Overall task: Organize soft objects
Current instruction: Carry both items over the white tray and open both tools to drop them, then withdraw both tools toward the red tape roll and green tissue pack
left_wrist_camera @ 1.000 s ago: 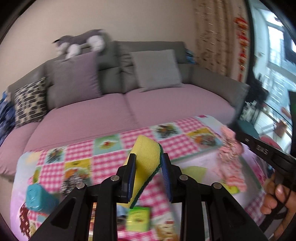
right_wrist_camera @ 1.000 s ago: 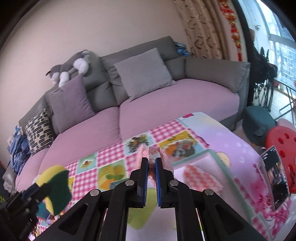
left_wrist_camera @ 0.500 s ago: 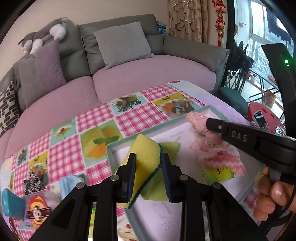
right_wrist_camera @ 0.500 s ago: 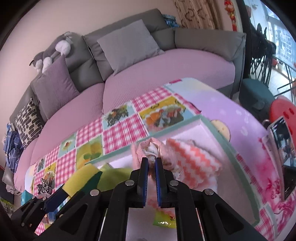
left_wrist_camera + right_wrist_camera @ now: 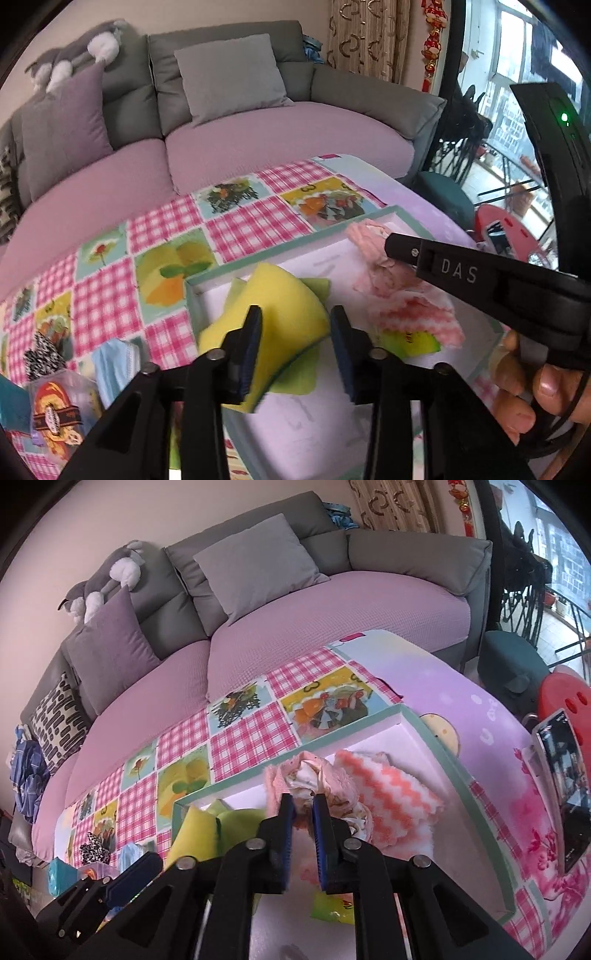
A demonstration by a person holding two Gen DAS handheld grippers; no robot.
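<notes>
Across the lower centre of both frames sits a shallow white tray with a teal rim (image 5: 295, 245), resting on my pink checked tablecloth (image 5: 243, 229). Low in the left view, my left gripper (image 5: 295, 343) is opening its jaws; the yellow sponge with a green scouring side (image 5: 284, 314) lies between them inside the tray, touching the left pad and clear of the right, over a lime-green cloth (image 5: 295, 376). My right gripper (image 5: 303, 834) is also opening, jaws narrowly apart, with a fuzzy pink plush cloth (image 5: 314, 775) between them in the tray. Just right of it lies a pink-and-white zigzag cloth (image 5: 391, 797).
</notes>
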